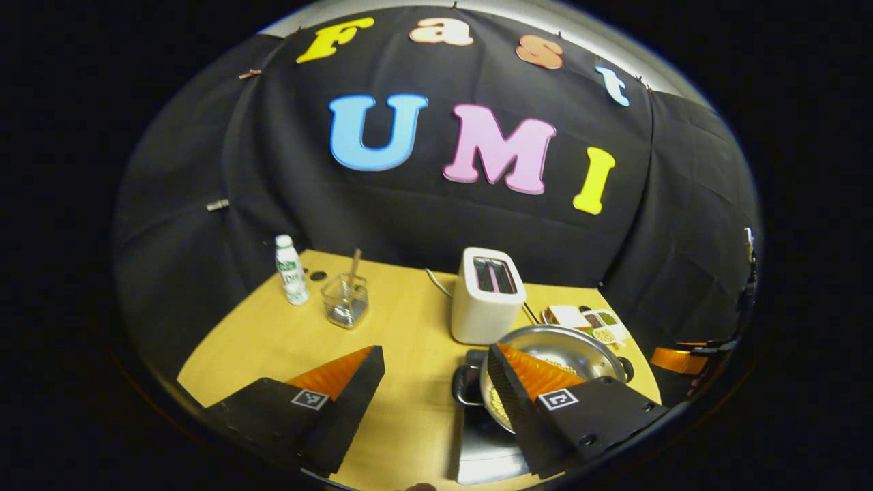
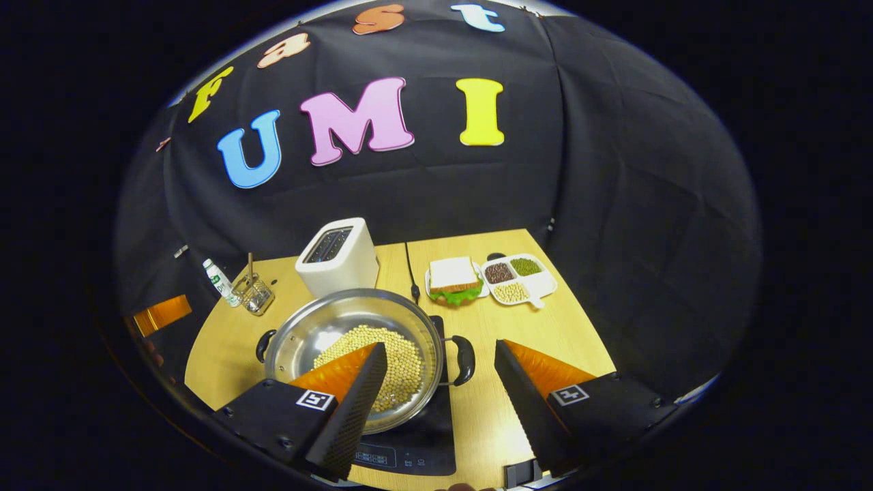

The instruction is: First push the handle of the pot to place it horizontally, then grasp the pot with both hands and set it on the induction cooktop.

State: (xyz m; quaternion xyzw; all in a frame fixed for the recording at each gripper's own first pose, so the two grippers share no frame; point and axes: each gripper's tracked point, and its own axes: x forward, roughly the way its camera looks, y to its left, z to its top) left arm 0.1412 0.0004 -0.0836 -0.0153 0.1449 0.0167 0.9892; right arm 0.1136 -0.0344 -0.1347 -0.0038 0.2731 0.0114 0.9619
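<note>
Pot sits on the cooktop, with bare table at 3 o'clock past its right handle. Toaster stands close at the pot's 12 o'clock and hems in the far rim. Sandwich plate and bean tray lie toward 1 o'clock, apart from the pot. In the left gripper view, open table lies at the pot's 9 o'clock; glass jar and bottle stand well off at 10 o'clock.

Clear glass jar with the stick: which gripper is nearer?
Left. The left gripper has the clear glass jar just ahead; the right gripper sits over the pot side, farther away.
</note>
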